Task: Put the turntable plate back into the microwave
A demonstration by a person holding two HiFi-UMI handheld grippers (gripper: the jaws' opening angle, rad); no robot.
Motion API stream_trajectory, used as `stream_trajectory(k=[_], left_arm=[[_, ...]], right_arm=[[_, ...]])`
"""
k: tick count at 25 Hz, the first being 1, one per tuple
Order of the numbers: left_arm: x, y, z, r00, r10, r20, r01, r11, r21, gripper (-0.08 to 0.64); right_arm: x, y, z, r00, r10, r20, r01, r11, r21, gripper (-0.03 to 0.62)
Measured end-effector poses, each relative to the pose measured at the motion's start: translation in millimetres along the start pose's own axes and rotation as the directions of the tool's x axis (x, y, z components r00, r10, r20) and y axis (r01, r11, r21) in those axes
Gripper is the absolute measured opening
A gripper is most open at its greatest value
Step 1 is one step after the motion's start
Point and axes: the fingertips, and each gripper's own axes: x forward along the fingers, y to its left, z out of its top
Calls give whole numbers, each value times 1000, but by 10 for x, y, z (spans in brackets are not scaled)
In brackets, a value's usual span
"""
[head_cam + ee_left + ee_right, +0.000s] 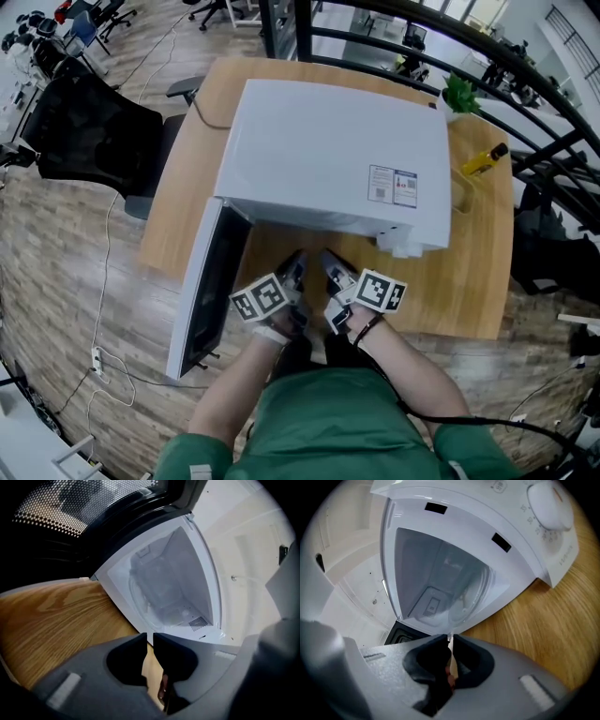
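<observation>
The right gripper (450, 639) has its jaws nearly closed. They pinch the thin rim of the clear glass turntable plate (465, 601). The plate reaches from the jaws into the open mouth of the microwave (328, 159). The left gripper (150, 637) has its jaws pulled together, with only a thin slit between them. I cannot tell if the glass rim is in that slit.

The white microwave sits on a light wooden table (469, 272). Its door (202, 291) swings wide open to the left. A green plant (459, 94) and a yellow bottle (485, 159) stand at the far right of the table. A black chair (84, 131) is beside the table on the left. The floor (56, 272) is made of grey-brown boards, and a thin cord (105, 281) lies on it. A black railing (525, 127) runs behind the table.

Only the head view shows both grippers side by side at the opening, but the clear plate does not show there. Only the right gripper view shows the round white knob (548, 503). Only the left gripper view shows the dotted window of the door and the little vent holes (198, 623) inside.
</observation>
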Motion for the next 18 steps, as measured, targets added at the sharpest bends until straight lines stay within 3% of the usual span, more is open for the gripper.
stream_trajectory(k=[8,15,18], left_arm=[[-209,-250,74,1000,9,17,-11,992,126,49],[-459,-491,203,998,28,55,-41,968,248,49],[-558,-661,230,998,19,66,-39,944,328,49]], right_arm=[[-209,329,48,999,40,-12,-41,989,-139,34],[-406,613,267,998,53,24,-45,960,-278,34],[-479,718,302,998,51,28,-38,935,-352,34]])
